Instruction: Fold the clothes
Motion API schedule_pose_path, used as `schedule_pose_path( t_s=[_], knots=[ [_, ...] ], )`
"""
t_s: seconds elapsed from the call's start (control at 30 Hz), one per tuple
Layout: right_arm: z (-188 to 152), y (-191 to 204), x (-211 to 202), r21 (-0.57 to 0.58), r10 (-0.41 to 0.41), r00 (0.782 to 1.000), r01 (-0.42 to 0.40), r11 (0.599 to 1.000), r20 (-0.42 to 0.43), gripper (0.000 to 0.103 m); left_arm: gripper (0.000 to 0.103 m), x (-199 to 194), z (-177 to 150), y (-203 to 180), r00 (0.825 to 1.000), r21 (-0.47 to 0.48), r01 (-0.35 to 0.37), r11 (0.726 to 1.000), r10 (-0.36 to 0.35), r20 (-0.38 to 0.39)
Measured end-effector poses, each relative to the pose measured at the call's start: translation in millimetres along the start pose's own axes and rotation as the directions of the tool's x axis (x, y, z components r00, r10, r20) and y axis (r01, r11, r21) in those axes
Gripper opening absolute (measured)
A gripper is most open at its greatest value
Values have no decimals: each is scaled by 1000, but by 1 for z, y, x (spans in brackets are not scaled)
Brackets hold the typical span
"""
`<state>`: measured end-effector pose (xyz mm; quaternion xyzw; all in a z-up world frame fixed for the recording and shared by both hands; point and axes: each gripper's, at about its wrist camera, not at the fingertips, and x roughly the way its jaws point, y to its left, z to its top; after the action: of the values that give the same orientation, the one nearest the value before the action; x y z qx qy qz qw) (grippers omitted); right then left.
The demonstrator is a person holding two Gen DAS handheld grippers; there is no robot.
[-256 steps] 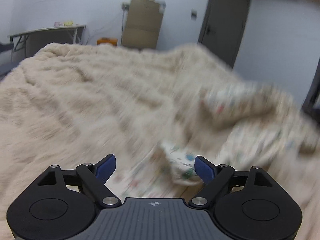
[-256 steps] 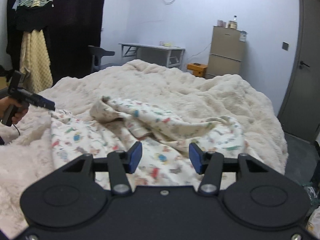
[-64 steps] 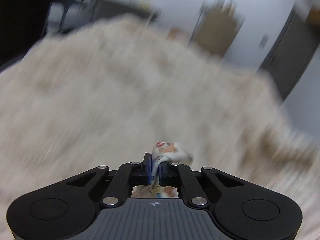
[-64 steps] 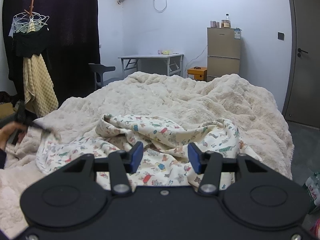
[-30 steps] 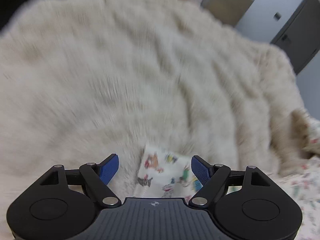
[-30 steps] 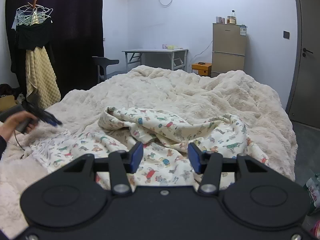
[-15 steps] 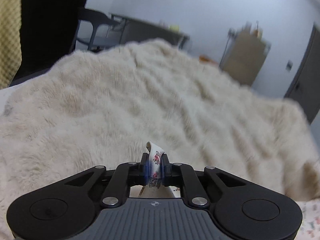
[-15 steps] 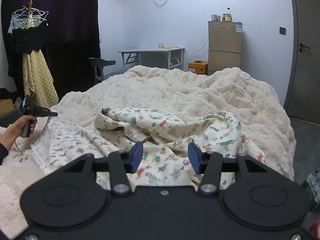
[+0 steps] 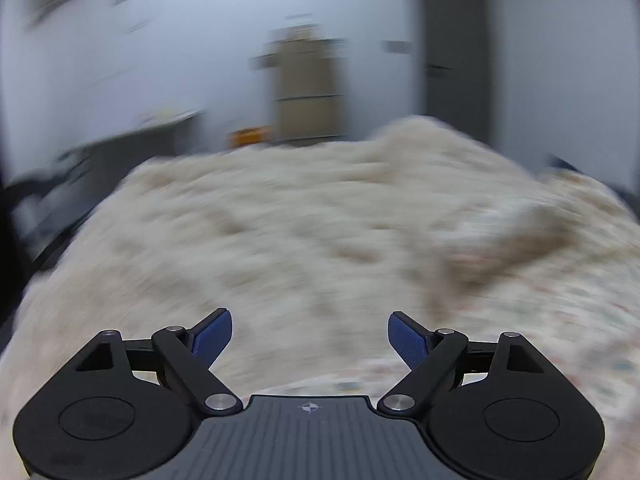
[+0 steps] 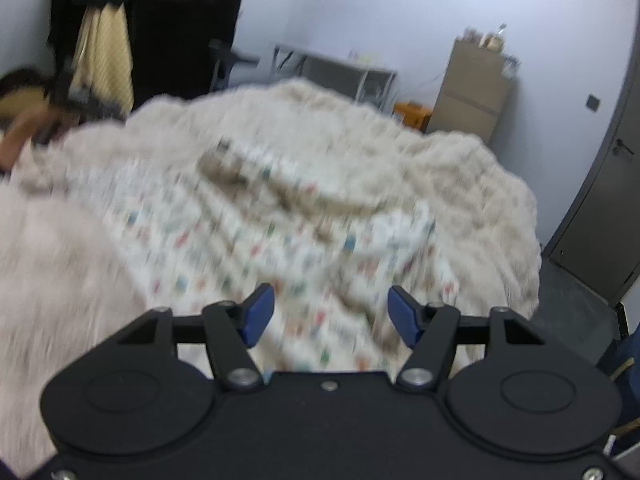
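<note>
A cream garment (image 10: 256,232) printed with small coloured animals lies spread and rumpled on the fluffy beige blanket (image 10: 472,184). My right gripper (image 10: 331,312) hovers over its near part, jaws opening, nothing between them. In the blurred left wrist view my left gripper (image 9: 310,336) is above the blanket (image 9: 280,232), its jaws opening wide and empty; the garment (image 9: 560,292) shows at the right. In the right wrist view, the person's hand (image 10: 20,136) with the left gripper is a blur at far left.
Beyond the bed stand a brown cabinet (image 10: 472,92), a folding table (image 10: 332,68), an orange box (image 10: 414,114) and a dark chair (image 10: 228,60). Clothes hang on a rack (image 10: 104,52) at the left. A grey door (image 10: 608,216) is at the right.
My left gripper let go of the garment corner, opened wide and rose, swinging across the bed. My right gripper shifted, rolled slightly and opened a little wider.
</note>
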<state>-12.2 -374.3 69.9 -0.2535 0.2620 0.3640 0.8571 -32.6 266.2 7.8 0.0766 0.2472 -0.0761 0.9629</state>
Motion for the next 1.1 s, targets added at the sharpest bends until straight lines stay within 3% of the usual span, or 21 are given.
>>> schedule_pose_path(
  t_s=[0.1, 0.2, 0.3, 0.4, 0.47, 0.5, 0.53, 0.57, 0.63, 0.73, 0.9, 1.0, 1.1],
  knots=[
    [-23, 14, -9, -41, 20, 1000, -20, 999, -20, 62, 85, -9, 7, -46, 992, 121, 128, 984, -128, -4],
    [-46, 34, -12, -99, 44, 999, -47, 994, -27, 63, 85, -19, -6, -89, 969, 264, 245, 933, -234, -75],
    [-63, 54, -3, -186, 78, 995, -88, 978, -63, 63, 85, -26, -27, -119, 941, 368, 339, 866, -305, -149],
    [-67, 70, 16, -252, 85, 993, -103, 962, -80, 63, 85, -17, -43, -138, 931, 403, 364, 840, -315, -183],
    [-65, 79, 28, -292, 42, 996, -63, 954, -78, 61, 84, -2, -48, -153, 950, 429, 310, 849, -261, -170],
    [-64, 83, 33, -311, 21, 997, -43, 950, -72, 50, 79, 6, -49, -161, 963, 435, 267, 860, -223, -150],
    [-63, 85, 33, -320, 18, 998, -38, 947, -64, 33, 61, 15, -48, -168, 974, 431, 223, 874, -187, -126],
    [-62, 86, 33, -328, 15, 998, -33, 944, -56, 27, 35, 21, -45, -172, 980, 417, 196, 888, -166, -107],
    [-60, 86, 26, -336, -1, 1000, -6, 942, -20, 15, 8, 28, -36, -178, 984, 368, 178, 913, -161, -75],
    [-50, 74, 7, -296, -26, 998, 43, 954, 63, 12, 5, 14, -25, -177, 986, 374, 157, 914, -165, -11],
    [-41, 57, -25, -230, 12, 983, 32, 973, 185, 8, 4, -29, 3, -136, 957, 224, 239, 945, -269, 113],
    [-34, 53, -39, -230, 53, 973, 0, 973, 225, 8, 4, -43, 12, -132, 948, 240, 253, 937, -290, 135],
    [-36, 57, -52, -286, 138, 973, -81, 955, 184, 8, 5, -54, 7, -126, 924, 255, 345, 903, -375, 77]
  ],
)
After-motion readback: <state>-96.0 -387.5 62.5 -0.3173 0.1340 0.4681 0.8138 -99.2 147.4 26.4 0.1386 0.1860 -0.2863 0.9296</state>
